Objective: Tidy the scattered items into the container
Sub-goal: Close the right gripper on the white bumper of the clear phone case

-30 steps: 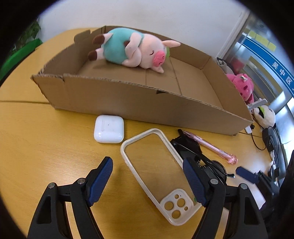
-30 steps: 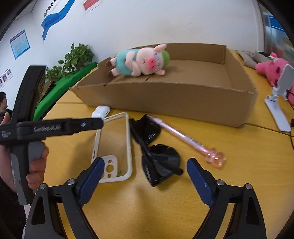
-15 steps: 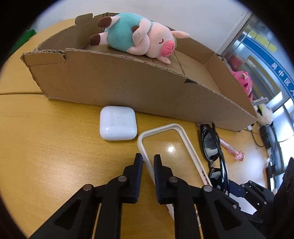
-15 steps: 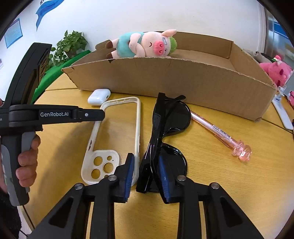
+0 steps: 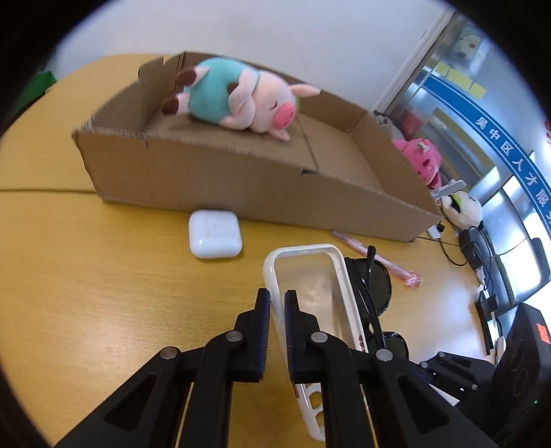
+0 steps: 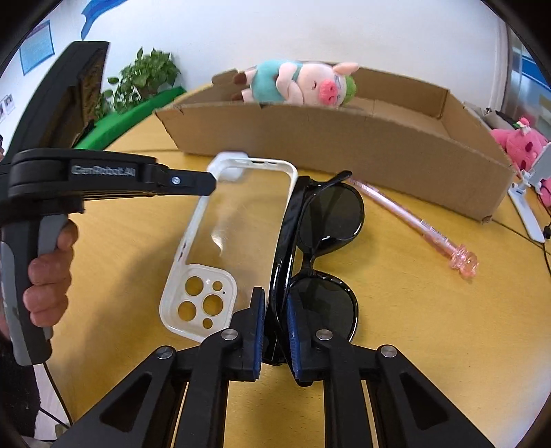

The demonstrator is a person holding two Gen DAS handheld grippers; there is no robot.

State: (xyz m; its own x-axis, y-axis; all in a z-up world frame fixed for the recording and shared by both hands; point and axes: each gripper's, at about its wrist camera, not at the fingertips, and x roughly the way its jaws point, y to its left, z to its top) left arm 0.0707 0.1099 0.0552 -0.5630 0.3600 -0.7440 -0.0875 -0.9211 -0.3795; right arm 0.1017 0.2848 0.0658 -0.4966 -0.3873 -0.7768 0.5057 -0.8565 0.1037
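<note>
Lifting step in hand: left tongs [image 5: 274, 303] narrow on phone case [image 6: 237, 237] rim, right tongs [image 6: 276, 312] narrow on sunglasses [image 6: 320, 241], both just above counter [image 6: 413, 327], next to carry over cardboard box [image 6: 344, 138] wall.

White wall [image 6: 344, 31], yellow wooden table [image 5: 86, 275], potted plant [image 6: 144, 82], glass partition [image 5: 482, 113]

Pretty tight in the middle of the table [image 5: 86, 293]: the phone case [image 6: 241, 220] and black sunglasses [image 6: 320, 241] sit touching side by side, each pinched by a tool. At 12 o'clock the cardboard box [image 6: 344, 138] has its near wall in the way, with the plush pig [image 6: 303, 86] filling its left end; the right end is bare. The earbud case [image 5: 215, 234] sits just beside that wall at 11, the pink pen [image 6: 413, 224] at 2. Bare wood at 9.
</note>
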